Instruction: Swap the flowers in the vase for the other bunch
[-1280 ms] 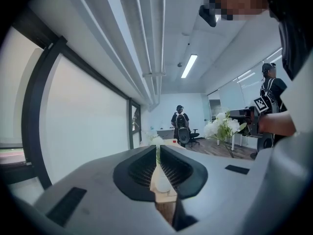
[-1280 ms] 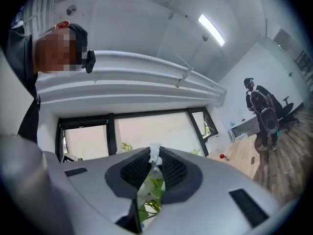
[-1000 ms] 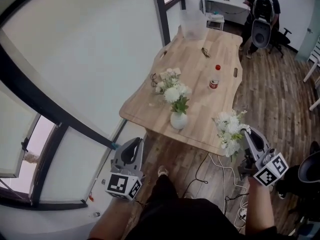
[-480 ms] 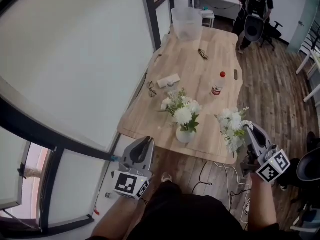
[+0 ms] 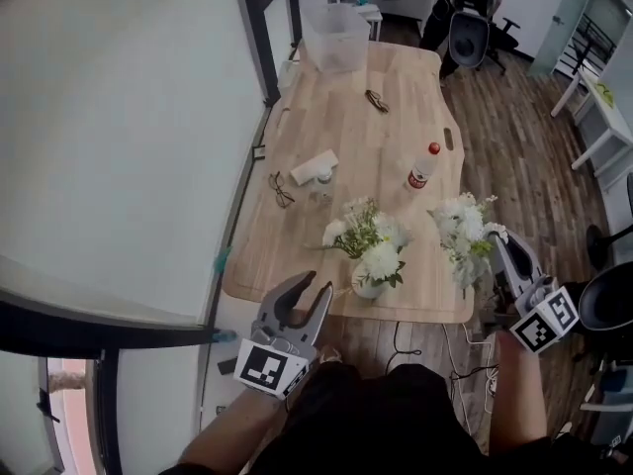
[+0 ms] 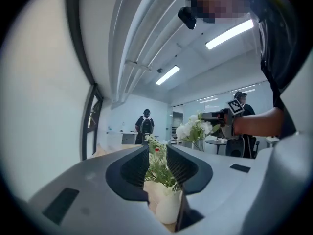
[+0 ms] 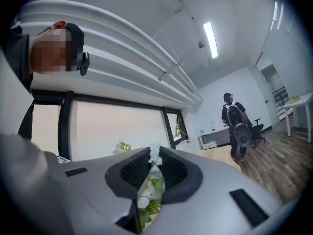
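Spreads the jaws of the left gripper (image 5: pixel 313 287), shut tight a second ago and now opening, with nothing pressed between the pads. Sights through that gap the white vase (image 6: pixel 168 207) and the flowers in the vase (image 6: pixel 157 168), ahead of the jaws and untouched. Points that gripper at the near edge of the table (image 5: pixel 376 127), closer to the vase than before, when it hung over the floor well short of the edge.

Keeps the right gripper (image 5: pixel 497 247) clamped on the other bunch (image 5: pixel 463 234), with white blooms and green leaves between its jaws, as in the earlier frames. Holds that bunch over the table's near right corner, to the right of the vase and apart from it; a second ago carried it just off that edge.

Leaves the vase standing near the table's near edge, its own flowers still in it.

Farther up the table, shows a bottle (image 5: pixel 422 166) with a red cap, a pair of glasses (image 5: pixel 280 188) near the left edge and a clear bin (image 5: pixel 336 38) at the far end, all in place as before.
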The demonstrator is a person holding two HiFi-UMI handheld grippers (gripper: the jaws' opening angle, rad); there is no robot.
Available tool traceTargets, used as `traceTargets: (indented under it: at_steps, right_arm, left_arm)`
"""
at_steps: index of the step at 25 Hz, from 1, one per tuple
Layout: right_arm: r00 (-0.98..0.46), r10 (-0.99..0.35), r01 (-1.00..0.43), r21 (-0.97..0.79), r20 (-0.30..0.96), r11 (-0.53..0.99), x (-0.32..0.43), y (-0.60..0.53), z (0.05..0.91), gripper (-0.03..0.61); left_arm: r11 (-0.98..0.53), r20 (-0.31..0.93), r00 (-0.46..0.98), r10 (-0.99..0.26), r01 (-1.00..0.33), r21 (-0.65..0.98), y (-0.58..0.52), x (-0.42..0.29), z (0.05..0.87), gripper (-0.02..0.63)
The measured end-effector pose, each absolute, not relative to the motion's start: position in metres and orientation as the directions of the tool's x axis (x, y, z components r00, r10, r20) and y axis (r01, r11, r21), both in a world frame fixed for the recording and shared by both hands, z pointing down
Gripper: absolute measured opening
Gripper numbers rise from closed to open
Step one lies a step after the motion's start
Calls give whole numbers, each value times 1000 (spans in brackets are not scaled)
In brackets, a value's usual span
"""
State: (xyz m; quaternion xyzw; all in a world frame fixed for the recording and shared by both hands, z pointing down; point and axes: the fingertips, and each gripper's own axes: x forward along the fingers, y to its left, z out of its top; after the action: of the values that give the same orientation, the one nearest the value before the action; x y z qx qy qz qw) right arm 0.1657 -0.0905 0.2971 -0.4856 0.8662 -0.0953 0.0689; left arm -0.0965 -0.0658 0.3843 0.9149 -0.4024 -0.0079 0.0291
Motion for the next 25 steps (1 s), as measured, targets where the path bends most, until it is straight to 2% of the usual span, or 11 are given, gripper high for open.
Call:
traceTargets:
  at_steps: [3, 14, 25]
  right_arm:
    - [-483, -875, -845, -241, -37, 477, 166, -93, 294, 69]
    - [-487, -873, -837, -269, -32, 477, 174, -107, 310, 69]
    - [-559, -829, -773, -345, -24, 532, 191, -147, 339, 70]
  left_arm:
    - [-734, 20, 738, -675, -674, 82, -72, -79, 387, 116]
    - [-832, 70, 833, -549, -552, 49, -80, -20, 387, 164]
    - [-789, 147, 786, -601, -613, 50, -92, 6, 400, 170]
